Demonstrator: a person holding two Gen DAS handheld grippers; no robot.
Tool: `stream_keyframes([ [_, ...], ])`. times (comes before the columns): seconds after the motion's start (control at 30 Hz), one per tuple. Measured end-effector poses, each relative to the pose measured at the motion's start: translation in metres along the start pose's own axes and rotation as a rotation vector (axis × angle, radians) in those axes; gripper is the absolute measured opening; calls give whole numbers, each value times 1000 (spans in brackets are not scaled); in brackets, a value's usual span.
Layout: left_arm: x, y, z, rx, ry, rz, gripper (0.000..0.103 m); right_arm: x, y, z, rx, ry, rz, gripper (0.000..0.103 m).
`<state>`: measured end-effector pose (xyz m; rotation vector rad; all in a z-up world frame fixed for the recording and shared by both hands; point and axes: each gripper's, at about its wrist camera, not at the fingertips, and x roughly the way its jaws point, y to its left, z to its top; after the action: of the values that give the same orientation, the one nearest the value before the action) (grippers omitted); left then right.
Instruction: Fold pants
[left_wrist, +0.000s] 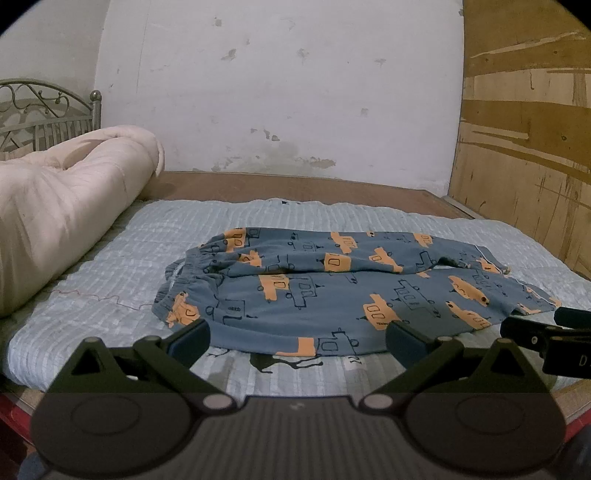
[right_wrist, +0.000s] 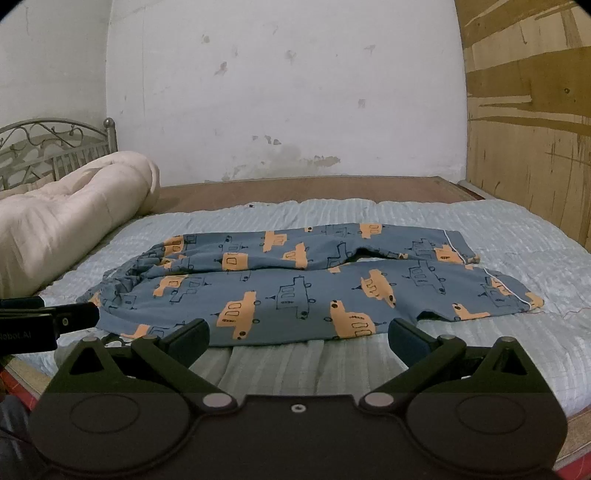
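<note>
Blue pants (left_wrist: 332, 291) with orange vehicle prints lie flat on a pale blue quilt (left_wrist: 122, 258), waistband to the left and both legs running right, side by side. My left gripper (left_wrist: 297, 341) hovers wide open at the near edge of the pants, nothing between its fingers. In the right wrist view the same pants (right_wrist: 295, 291) spread across the quilt (right_wrist: 480, 229), and my right gripper (right_wrist: 298, 338) stands wide open just before their near hem, holding nothing. The right gripper's body (left_wrist: 546, 336) shows at the far right of the left view; the left gripper's body (right_wrist: 48, 321) at the left of the right view.
A rolled cream duvet (left_wrist: 62, 206) lies along the left side of the bed, before a metal headboard (left_wrist: 48, 110). A white stained wall (left_wrist: 288, 92) stands behind, and a plywood panel (left_wrist: 528, 129) closes the right side. Bare wooden bed board (right_wrist: 314, 188) runs past the quilt.
</note>
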<state>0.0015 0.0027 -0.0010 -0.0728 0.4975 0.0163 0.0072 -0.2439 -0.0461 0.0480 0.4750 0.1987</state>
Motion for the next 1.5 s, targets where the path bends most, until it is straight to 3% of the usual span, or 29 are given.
stream_keyframes([
  [1.5,-4,-2,0,-6,5,-3,103,-1,3,-2,8,19,17,102],
])
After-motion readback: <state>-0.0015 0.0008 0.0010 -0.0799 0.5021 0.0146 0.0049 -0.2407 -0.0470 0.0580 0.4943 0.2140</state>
